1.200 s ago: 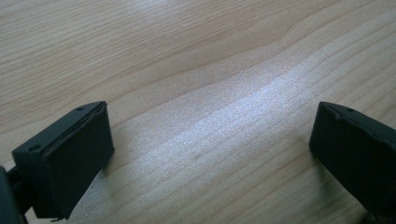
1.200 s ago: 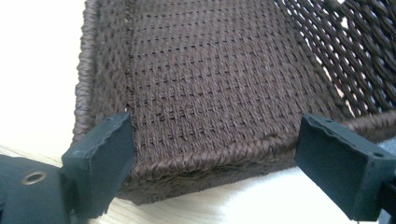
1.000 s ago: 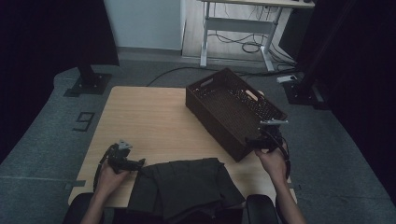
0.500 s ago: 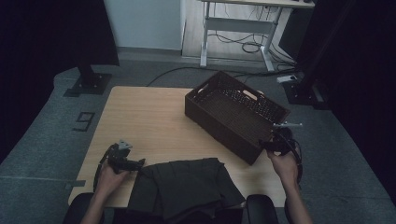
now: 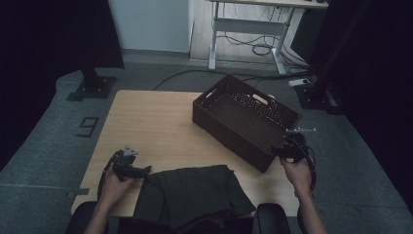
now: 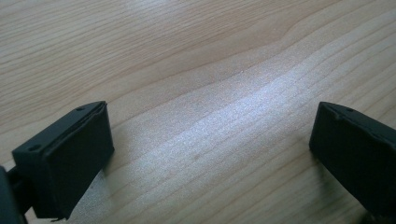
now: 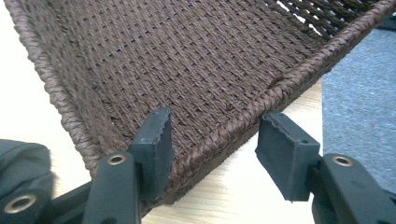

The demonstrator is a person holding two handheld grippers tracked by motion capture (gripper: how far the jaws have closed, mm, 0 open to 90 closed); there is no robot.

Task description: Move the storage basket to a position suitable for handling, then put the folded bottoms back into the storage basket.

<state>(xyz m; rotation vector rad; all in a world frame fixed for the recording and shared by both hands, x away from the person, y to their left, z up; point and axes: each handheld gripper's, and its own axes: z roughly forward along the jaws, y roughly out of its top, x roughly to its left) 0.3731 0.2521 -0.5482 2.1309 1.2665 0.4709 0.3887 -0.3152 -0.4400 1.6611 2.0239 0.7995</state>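
Item: basket [image 5: 246, 122], brown wicker, stood on the table's [image 5: 156, 122] far right part. My right gripper [image 7: 212, 144] straddled its near rim, jaws just closing, one pad inside, the outer one apart from the weave. My left gripper [image 6: 210, 154] gaped over bare wood beside the dark cloth [image 5: 195, 195].

The folded dark cloth [image 5: 192, 195] runs past the table's [image 5: 151, 126] near edge, its lower part lost in shadow. The basket's [image 7: 196, 60] far rim is cut off in the right gripper view. The left gripper's [image 6: 210, 154] bodies leave the frame.
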